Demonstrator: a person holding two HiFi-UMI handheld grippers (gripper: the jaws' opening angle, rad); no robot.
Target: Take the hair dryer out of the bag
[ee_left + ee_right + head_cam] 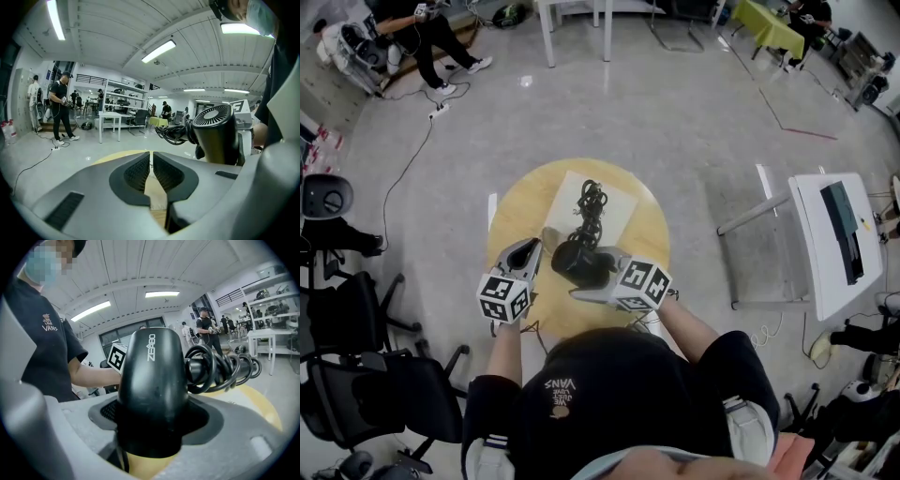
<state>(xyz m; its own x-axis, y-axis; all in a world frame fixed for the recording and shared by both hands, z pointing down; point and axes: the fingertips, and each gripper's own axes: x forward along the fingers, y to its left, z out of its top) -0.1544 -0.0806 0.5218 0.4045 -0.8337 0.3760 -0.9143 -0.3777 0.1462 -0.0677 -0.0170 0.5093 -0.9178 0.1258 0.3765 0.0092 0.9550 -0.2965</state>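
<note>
In the head view the black hair dryer (580,262) hangs just above the round wooden table (517,201), and my right gripper (593,272) is shut on its barrel. Its coiled black cord (592,203) trails away over the flat white bag (620,201) lying on the table. The right gripper view shows the hair dryer (150,376) filling the jaws of that gripper (150,427), with the cord (220,366) bunched to its right. My left gripper (528,251) is beside the dryer on the left. Its jaws (151,164) are together with nothing between them, and the dryer's rear grille (216,116) is at the right.
A folding white table (836,234) stands to the right and black office chairs (356,309) to the left. People work at the far end of the room (61,105), where a cable (408,164) runs across the grey floor.
</note>
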